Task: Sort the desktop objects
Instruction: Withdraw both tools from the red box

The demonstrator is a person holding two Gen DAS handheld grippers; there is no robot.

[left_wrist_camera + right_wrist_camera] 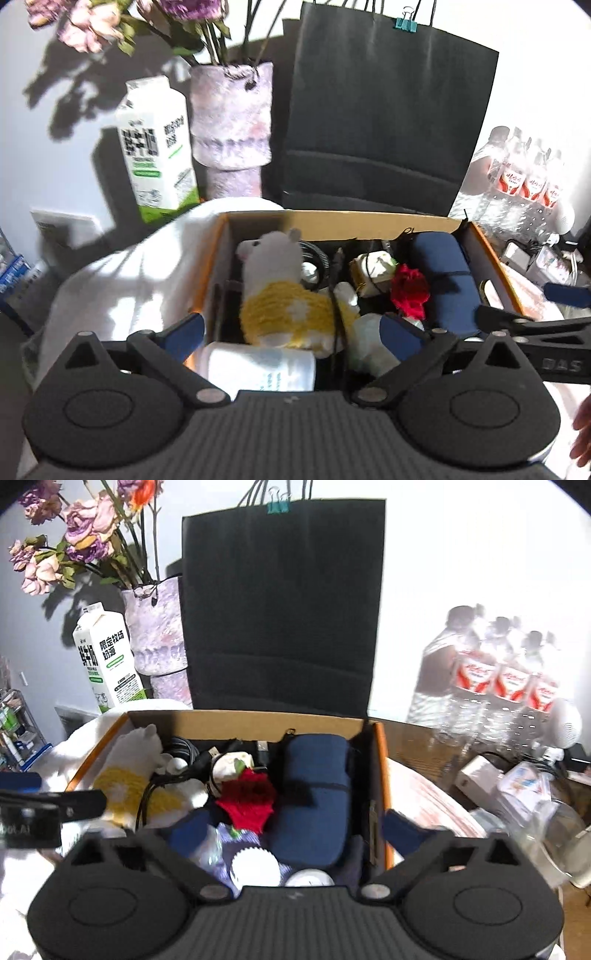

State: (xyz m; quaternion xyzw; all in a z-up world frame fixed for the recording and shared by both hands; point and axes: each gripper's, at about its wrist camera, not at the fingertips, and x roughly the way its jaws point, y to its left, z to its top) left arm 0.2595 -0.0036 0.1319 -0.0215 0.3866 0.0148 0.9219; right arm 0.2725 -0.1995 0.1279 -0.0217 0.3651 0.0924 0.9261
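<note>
Both grippers hang over an open cardboard box [332,216] whose inner edges show orange. No earlier view to compare.

Left gripper [291,330]: jaws spread wide, nothing between the blue pads. Under the gap lie a white bottle [258,367] on its side and a plush alpaca [280,291] — white body, yellow knitted back — at the left side of the box. The left pad sits near the box's left wall; the right pad hangs over crumpled white wrapping just beside the alpaca's rear.

Right gripper [295,829]: jaws likewise wide apart, gripping nothing. Its left pad is inside the box next to a red fabric rose [247,801]; its right pad is outside the box's right wall. Below the gap: a white scalloped lid [255,866] and the near end of a navy pouch [314,797], which lies lengthwise along the right side of the box with a thin black band around its middle.

Box contents, middle: black cables [184,760], a USB plug, a small cream-coloured item with a green leaf print touching the rose. Contents are crowded, many touching.

Surroundings:
- black paper bag [280,605] upright right behind the box, teal binder clip on its top edge
- mottled purple vase [231,122] with faded flowers, to the bag's left
- green-and-white milk carton [155,147] beside the vase
- white cloth [122,280] against the box's left wall
- pack of water bottles [491,675] with red labels, back right — well apart from the box
- white charger and cables on the wooden tabletop to the right
</note>
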